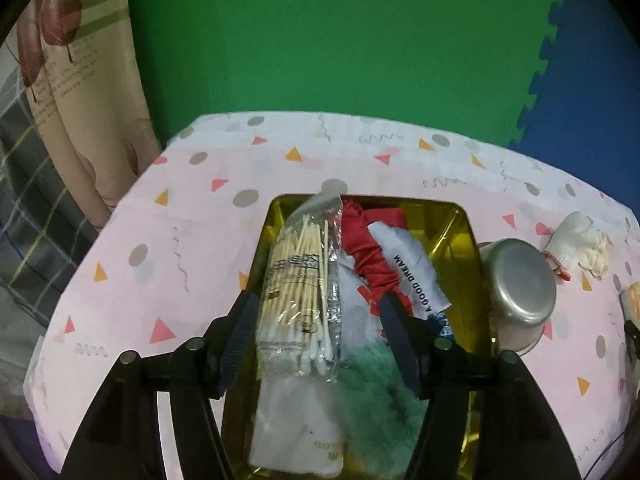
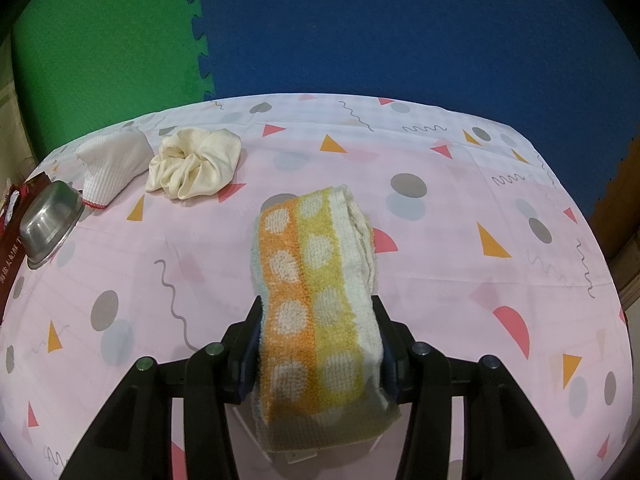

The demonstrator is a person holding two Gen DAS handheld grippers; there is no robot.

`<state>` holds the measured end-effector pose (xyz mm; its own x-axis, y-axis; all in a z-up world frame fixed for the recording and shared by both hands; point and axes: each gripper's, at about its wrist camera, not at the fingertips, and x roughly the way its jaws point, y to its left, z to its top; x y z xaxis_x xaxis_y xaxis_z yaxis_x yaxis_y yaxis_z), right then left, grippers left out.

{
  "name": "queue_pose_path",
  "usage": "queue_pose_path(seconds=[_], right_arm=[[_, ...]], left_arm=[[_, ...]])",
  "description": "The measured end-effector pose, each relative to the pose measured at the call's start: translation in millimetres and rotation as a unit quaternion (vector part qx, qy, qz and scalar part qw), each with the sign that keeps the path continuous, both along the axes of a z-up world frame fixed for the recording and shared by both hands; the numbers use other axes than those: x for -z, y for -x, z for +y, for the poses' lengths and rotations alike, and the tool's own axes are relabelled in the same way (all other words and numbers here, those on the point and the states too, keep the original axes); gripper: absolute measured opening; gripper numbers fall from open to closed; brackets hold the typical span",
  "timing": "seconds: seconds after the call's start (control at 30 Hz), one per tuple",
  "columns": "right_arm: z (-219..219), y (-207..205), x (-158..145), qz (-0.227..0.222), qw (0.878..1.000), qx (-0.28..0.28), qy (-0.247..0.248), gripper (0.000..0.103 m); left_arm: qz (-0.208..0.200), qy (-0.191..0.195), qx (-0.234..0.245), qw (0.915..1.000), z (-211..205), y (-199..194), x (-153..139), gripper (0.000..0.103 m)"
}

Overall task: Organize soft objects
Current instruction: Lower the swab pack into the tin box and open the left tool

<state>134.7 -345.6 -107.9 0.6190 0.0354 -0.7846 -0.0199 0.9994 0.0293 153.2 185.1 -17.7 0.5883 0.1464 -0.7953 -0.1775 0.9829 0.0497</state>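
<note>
My left gripper (image 1: 320, 312) is open above a gold tray (image 1: 466, 232). In the tray lie a clear bag of cotton swabs (image 1: 298, 280), a red cloth (image 1: 368, 240), a white printed cloth (image 1: 412, 264), a green fluffy piece (image 1: 376, 384) and a white packet (image 1: 296, 424). Its fingers straddle the swab bag without pinching it. My right gripper (image 2: 318, 320) is shut on a folded towel (image 2: 316, 280) with orange and yellow bands and white dots, held just over the table. A cream scrunchie (image 2: 196, 162) and a white knit glove (image 2: 112, 164) lie at the far left.
An upturned steel bowl (image 1: 520, 292) stands right of the tray; it also shows at the left edge of the right wrist view (image 2: 50, 222). The pink patterned tablecloth (image 2: 440, 200) covers the table. Green and blue foam mats (image 1: 320, 40) form the back wall. A curtain (image 1: 80, 120) hangs at left.
</note>
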Motion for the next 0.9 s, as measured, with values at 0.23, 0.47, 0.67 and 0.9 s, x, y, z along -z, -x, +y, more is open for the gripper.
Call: queue_pose_path(seconds=[0.23,0.47,0.67,0.9], right_arm=[[-0.2,-0.3,0.2,0.0,1.0,-0.001,0.0,0.05],[-1.0,-0.1,-0.7,0.001,1.0,-0.001,0.003,0.05],[0.0,-0.7,-1.0,0.001,1.0,-0.002,0.007,0.05],[-2.2,-0.3,-1.2,0.001,1.0,-0.002,0.008,0.05]], left_arm=[[-0.032,0.011,-0.009,0.9994,-8.6,29.0,-18.6,0.062],[-0.061,-0.005,0.007,0.9981,-27.8,65.6,-20.0,0.069],[-0.061,-0.035,0.013,0.9974,-42.3,79.6,-6.9,0.07],[-0.074,-0.065,-0.005,0.9952,-41.6,92.9,0.4,0.071]])
